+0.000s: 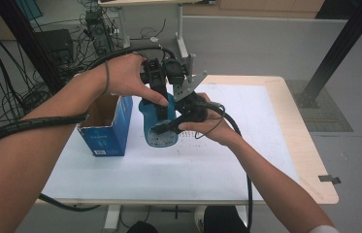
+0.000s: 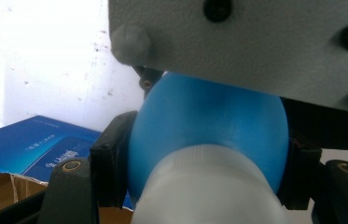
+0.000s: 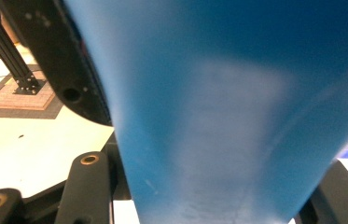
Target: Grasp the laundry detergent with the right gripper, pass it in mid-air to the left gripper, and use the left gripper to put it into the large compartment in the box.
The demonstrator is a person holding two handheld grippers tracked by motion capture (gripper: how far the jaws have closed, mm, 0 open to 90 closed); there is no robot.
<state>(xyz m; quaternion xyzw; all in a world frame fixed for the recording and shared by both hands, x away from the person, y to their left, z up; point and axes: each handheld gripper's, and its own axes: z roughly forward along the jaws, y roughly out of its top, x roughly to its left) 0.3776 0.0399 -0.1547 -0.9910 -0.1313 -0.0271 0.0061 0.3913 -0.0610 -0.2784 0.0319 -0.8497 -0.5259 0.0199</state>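
1. A blue bottle (image 1: 161, 121) with a white cap (image 2: 209, 191) is held in the air above the middle of the bench (image 1: 246, 160), tilted, with its bottom turned toward the near edge.
2. The left tool (image 1: 161, 85) is clenched on the bottle's rounded shoulder just behind the cap; in the left gripper view both black pads are seen pressed against the blue plastic on either side.
3. No earlier picture is at hand, so only the finished grip of the left tool is told.
4. The right tool (image 1: 188, 114) is clenched on the bottle's blue body, lower down and from the right side; in the right gripper view the blue wall (image 3: 218, 121) is wedged between its two jaws.
5. The grey plate of the right tool is seen just above the bottle in the left gripper view.
6. An open blue cardboard box (image 1: 106, 127) is stood on the bench near its left edge, just beside the bottle and apart from it
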